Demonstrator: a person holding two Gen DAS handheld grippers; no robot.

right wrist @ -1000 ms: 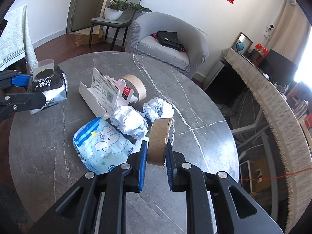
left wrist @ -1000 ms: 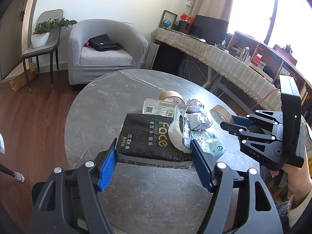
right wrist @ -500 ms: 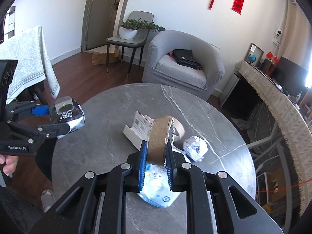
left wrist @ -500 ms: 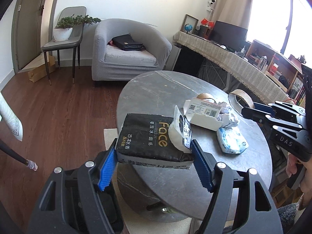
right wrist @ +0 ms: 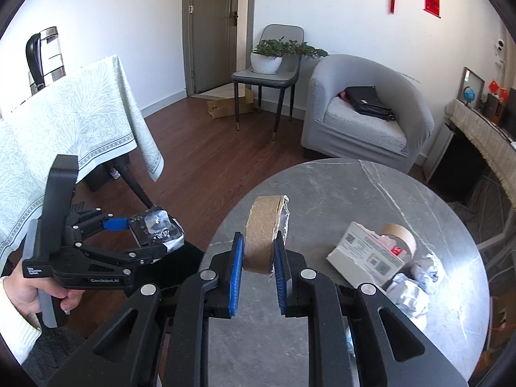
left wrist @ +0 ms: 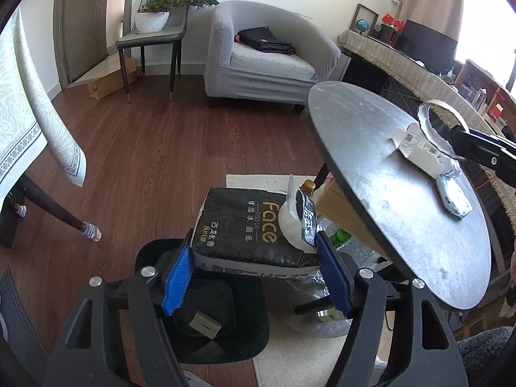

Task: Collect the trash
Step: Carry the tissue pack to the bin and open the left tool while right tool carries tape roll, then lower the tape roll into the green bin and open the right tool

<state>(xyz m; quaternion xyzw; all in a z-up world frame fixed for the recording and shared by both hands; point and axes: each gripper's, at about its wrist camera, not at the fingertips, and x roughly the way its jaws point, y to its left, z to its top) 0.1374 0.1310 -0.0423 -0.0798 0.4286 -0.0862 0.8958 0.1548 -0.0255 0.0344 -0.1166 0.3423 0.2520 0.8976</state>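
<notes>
Below, dark bin (left wrist: 206,293), cardboard scraps (left wrist: 204,324) inside.

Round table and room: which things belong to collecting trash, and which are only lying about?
Job:
tissue pack in left gripper
tape core in right gripper
crumpled paper
box
bin

Just there:
armchair
bag
plant

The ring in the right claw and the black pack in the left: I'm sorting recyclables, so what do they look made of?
The ring looks like matte brown cardboard, probably a spent tape core: raw fibrous face, frayed edge. The black pack looks like thin, slightly glossy plastic film, printed "Face tissue", with wrinkled, torn ends; likely soft tissue inside.
</notes>
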